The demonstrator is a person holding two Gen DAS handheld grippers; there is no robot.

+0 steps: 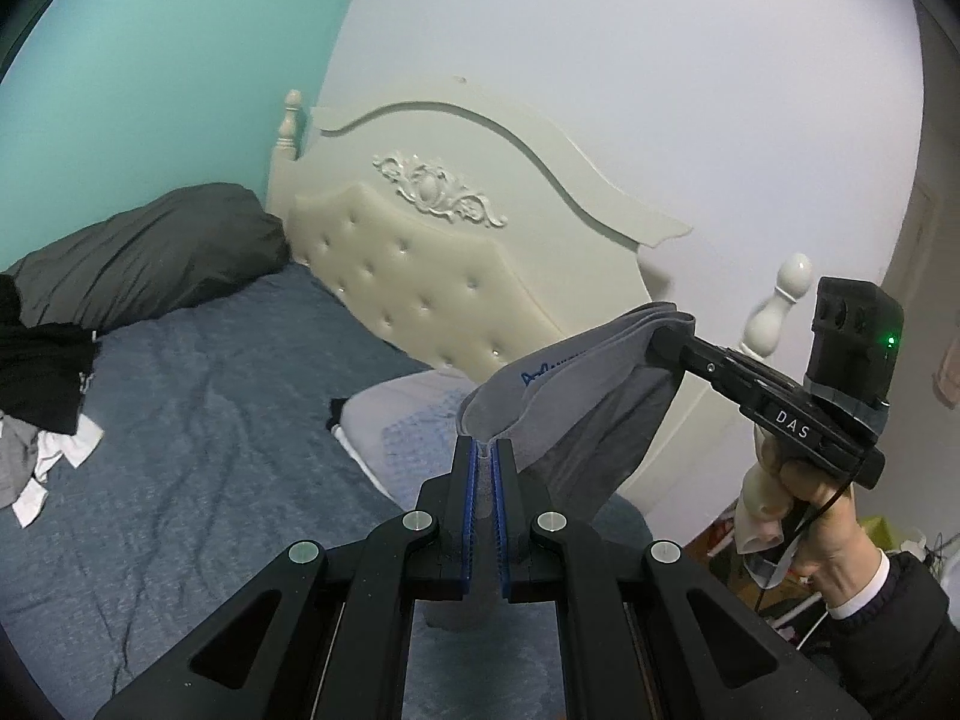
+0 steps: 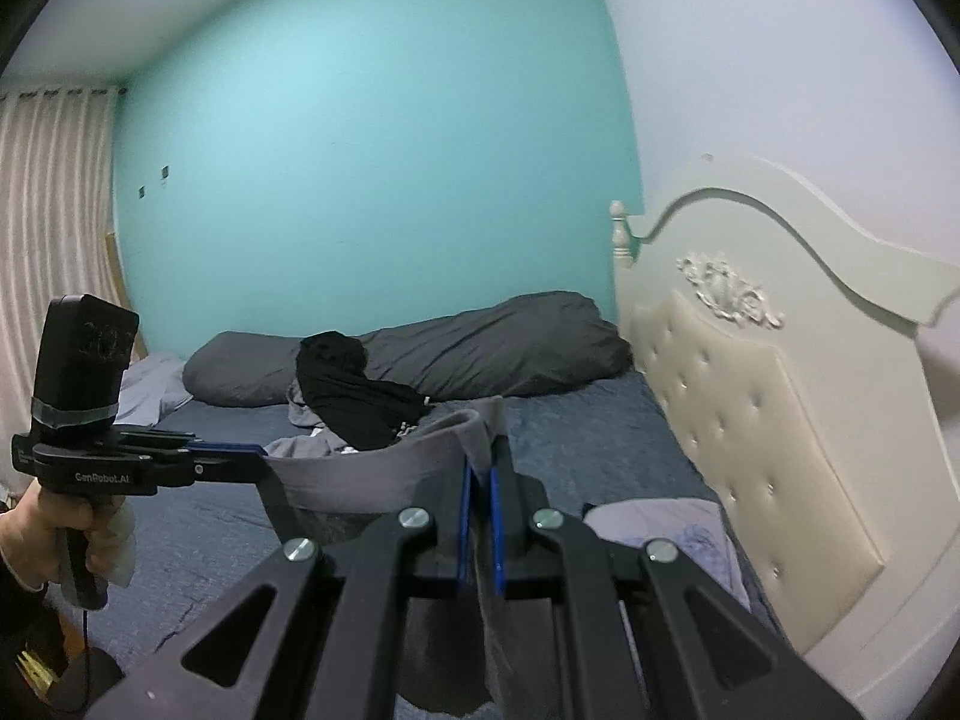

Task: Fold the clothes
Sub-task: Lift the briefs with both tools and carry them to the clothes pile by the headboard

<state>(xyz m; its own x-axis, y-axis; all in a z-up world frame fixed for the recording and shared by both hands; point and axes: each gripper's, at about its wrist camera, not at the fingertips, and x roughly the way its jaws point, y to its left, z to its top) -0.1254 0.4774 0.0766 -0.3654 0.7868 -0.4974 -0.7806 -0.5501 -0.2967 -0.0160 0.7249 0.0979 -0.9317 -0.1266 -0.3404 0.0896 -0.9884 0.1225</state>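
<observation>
A grey garment (image 1: pixel 576 378) with blue lettering hangs in the air above the bed, stretched between both grippers. In the left wrist view my left gripper (image 1: pixel 486 447) is shut on one edge of it, and my right gripper (image 1: pixel 659 341) pinches the other edge up at the right, with a hand on its handle. From the right wrist view my right gripper (image 2: pixel 483 453) is shut on the grey garment (image 2: pixel 360 477), whose band runs left to my left gripper (image 2: pixel 264 457). The cloth's lower part droops below the fingers, out of sight.
A pile of black, grey and white clothes (image 1: pixel 42 402) (image 2: pixel 354 390) lies on the blue bed sheet (image 1: pixel 210 450). Beyond it is a dark grey pillow (image 2: pixel 480 342). A cream tufted headboard (image 1: pixel 432 276) (image 2: pixel 780 420) stands to the right, with a pale pillow (image 1: pixel 408 420) at its foot.
</observation>
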